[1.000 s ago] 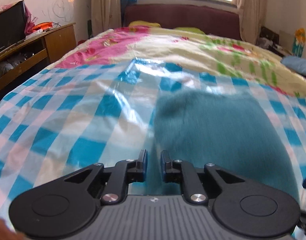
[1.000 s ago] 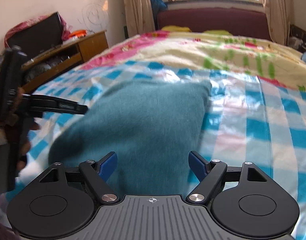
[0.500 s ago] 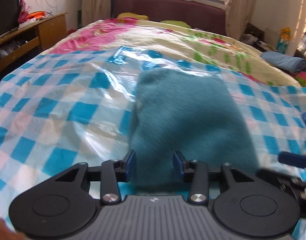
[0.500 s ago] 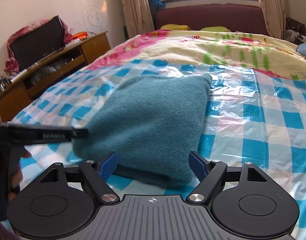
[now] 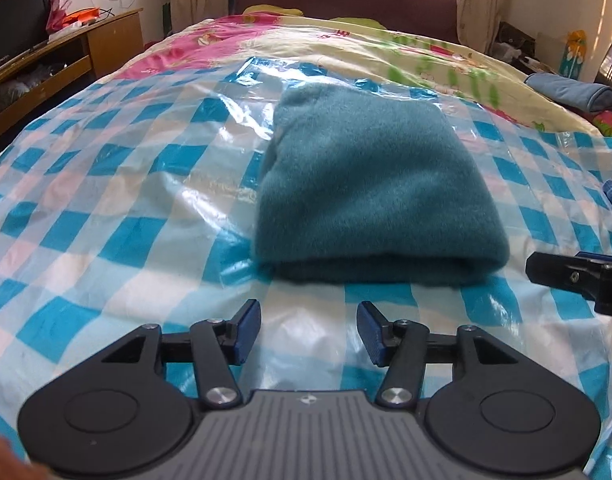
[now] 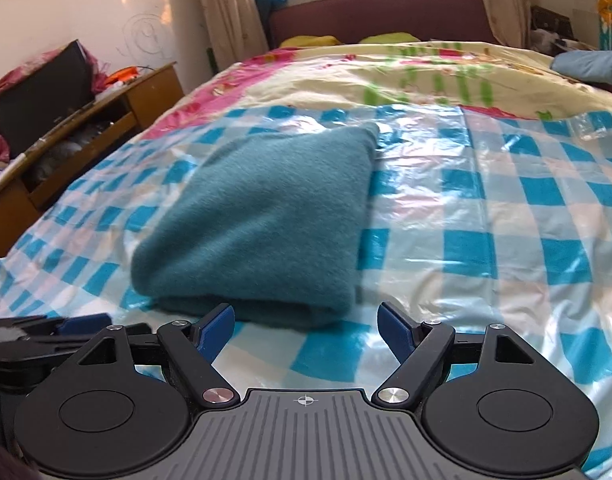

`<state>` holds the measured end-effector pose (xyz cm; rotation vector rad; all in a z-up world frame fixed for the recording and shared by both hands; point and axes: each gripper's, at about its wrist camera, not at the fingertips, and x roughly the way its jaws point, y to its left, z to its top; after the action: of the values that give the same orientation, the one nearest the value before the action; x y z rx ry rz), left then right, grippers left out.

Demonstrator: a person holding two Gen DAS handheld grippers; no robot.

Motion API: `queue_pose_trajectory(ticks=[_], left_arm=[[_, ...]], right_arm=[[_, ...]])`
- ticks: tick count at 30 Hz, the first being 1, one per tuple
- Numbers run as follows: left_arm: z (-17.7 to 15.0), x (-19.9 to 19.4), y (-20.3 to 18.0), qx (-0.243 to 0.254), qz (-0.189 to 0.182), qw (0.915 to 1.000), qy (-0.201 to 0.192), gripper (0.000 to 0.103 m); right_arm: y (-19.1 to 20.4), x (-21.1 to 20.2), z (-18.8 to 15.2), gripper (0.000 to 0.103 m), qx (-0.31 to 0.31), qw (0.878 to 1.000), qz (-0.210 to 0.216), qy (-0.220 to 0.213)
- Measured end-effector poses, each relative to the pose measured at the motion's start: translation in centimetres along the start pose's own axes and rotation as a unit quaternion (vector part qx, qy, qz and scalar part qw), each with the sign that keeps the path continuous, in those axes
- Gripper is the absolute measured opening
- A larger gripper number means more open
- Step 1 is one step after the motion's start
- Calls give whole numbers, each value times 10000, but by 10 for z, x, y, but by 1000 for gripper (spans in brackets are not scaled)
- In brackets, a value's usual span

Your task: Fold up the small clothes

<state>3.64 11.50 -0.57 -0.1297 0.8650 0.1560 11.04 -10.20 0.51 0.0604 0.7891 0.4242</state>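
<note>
A teal fleece garment lies folded into a thick rectangle on the blue-and-white checked plastic sheet that covers the bed. It also shows in the right wrist view. My left gripper is open and empty, a short way in front of the garment's near fold. My right gripper is open and empty, just before the garment's near right corner. The right gripper's finger shows at the right edge of the left wrist view. The left gripper shows at the lower left of the right wrist view.
A floral quilt covers the far bed up to a dark red headboard. A wooden TV stand stands left of the bed. A folded blue cloth lies at the far right.
My left gripper has opened, let go of the teal garment and drawn back from it. My right gripper stayed open and also drew back. The garment now lies folded and free.
</note>
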Motion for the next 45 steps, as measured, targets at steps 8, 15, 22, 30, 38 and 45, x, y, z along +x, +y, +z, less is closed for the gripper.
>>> queue_pose_trajectory(ticks=[8,15,22,30,38,45], left_arm=[[-4,-5,-7,4,35,10000,-26,67],[-5,-7,-14,80,258,9996,-31,87],[-10,-6,-7,-184,308,9994,-9,97],[-14,-5,-7,-202,378,9991,41,102],[-17,-9,-13,-63,387,9992,95,103],[-20,-11,-20,56,379,9992,136,103]], right_arm=[[-3,-2,-8,85,45,9999,-135,65],[-2,-1,-16,86,72,9997,-138,167],[1,-1,-20,86,47,9997,-114,212],[6,0,-27,86,-12,9995,-67,293],[9,0,-34,86,-72,9993,-79,367],[8,2,-38,86,-111,9988,-244,416]])
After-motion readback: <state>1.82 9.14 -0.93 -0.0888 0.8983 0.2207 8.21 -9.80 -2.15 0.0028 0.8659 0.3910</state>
